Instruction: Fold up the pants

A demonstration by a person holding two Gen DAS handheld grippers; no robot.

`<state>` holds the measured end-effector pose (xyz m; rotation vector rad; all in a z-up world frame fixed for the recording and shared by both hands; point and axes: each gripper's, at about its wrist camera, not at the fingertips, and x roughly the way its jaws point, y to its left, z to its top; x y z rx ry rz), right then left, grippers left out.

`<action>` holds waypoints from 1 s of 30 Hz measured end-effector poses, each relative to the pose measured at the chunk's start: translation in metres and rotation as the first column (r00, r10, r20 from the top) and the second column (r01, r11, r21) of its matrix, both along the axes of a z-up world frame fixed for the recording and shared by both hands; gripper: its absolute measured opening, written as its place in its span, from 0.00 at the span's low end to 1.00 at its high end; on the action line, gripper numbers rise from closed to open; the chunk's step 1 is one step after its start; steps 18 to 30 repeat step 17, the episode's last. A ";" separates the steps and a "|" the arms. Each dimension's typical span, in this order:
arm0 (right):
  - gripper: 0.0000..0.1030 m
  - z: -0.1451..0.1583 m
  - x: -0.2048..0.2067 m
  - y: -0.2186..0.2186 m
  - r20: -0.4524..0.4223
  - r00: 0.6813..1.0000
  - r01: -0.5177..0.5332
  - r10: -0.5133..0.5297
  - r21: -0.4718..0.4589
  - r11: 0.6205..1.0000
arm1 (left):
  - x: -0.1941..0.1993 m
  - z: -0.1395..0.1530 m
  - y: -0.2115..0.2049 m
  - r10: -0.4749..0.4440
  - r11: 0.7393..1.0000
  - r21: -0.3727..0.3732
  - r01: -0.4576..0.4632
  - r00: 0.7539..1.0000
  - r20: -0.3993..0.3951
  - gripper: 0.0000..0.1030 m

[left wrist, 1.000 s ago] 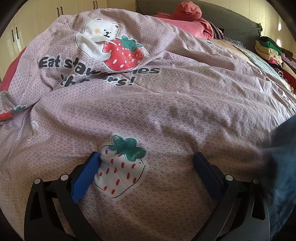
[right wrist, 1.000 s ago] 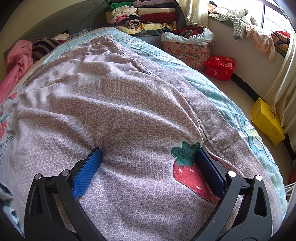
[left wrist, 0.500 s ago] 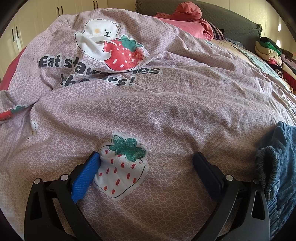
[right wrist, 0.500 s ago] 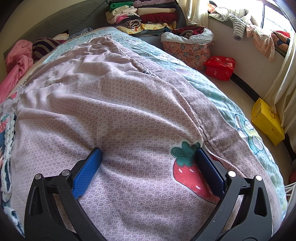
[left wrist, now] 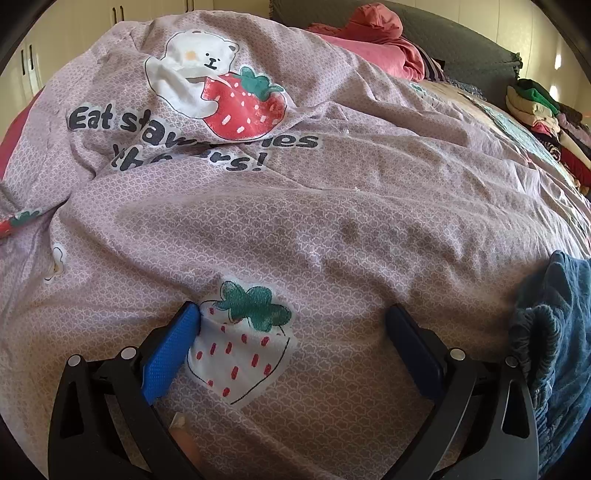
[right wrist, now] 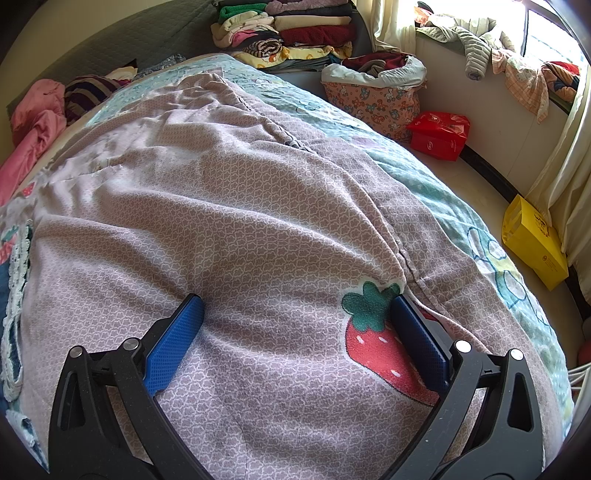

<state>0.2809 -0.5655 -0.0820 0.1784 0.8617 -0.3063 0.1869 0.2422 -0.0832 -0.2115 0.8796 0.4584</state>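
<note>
A bed (right wrist: pixel 436 192) fills both views under a rumpled lilac strawberry-print quilt (left wrist: pixel 295 221), with blue pants (left wrist: pixel 561 332) at the left view's right edge, pink clothes (left wrist: pixel 373 40) upper centre, and folded clothes (right wrist: pixel 291 33) at the right view's top.

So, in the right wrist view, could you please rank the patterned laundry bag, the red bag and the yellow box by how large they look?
1. Patterned laundry bag, clearly the largest.
2 and 3. Red bag and yellow box look about alike. The box sits nearer the camera and in the distorted fisheye edge, so I would not rank them.
</note>
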 end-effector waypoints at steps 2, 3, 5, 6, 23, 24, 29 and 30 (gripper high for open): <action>0.92 0.000 0.000 -0.001 0.000 1.000 0.000 0.000 0.001 1.000 | 0.001 0.000 -0.001 0.001 1.000 0.005 -0.001 1.000 -0.001 0.96; 0.92 0.000 0.000 -0.001 0.000 1.000 0.000 0.000 0.001 1.000 | -0.001 0.000 -0.001 0.001 1.000 0.007 -0.001 1.000 -0.002 0.96; 0.92 0.000 0.001 0.000 0.000 1.000 0.000 0.000 0.000 1.000 | -0.003 0.000 0.001 -0.001 1.000 -0.002 0.001 1.000 0.008 0.96; 0.92 0.000 0.001 0.000 0.000 1.000 0.000 0.000 0.001 1.000 | -0.004 -0.001 0.002 -0.002 1.000 -0.008 0.002 1.000 0.012 0.96; 0.92 0.000 0.000 0.000 0.000 1.000 0.000 0.000 -0.001 1.000 | -0.002 0.003 -0.004 0.003 1.000 0.024 -0.003 1.000 -0.004 0.96; 0.92 0.000 0.000 0.000 0.000 1.000 0.000 0.000 -0.001 1.000 | -0.002 0.003 -0.004 0.003 1.000 0.024 -0.003 1.000 -0.004 0.96; 0.92 0.000 0.000 0.000 0.000 1.000 0.000 0.000 -0.001 1.000 | -0.002 0.003 -0.004 0.003 1.000 0.024 -0.003 1.000 -0.004 0.96; 0.92 0.000 0.000 0.000 0.000 1.000 0.000 0.000 -0.001 1.000 | -0.002 0.003 -0.004 0.003 1.000 0.024 -0.003 1.000 -0.004 0.96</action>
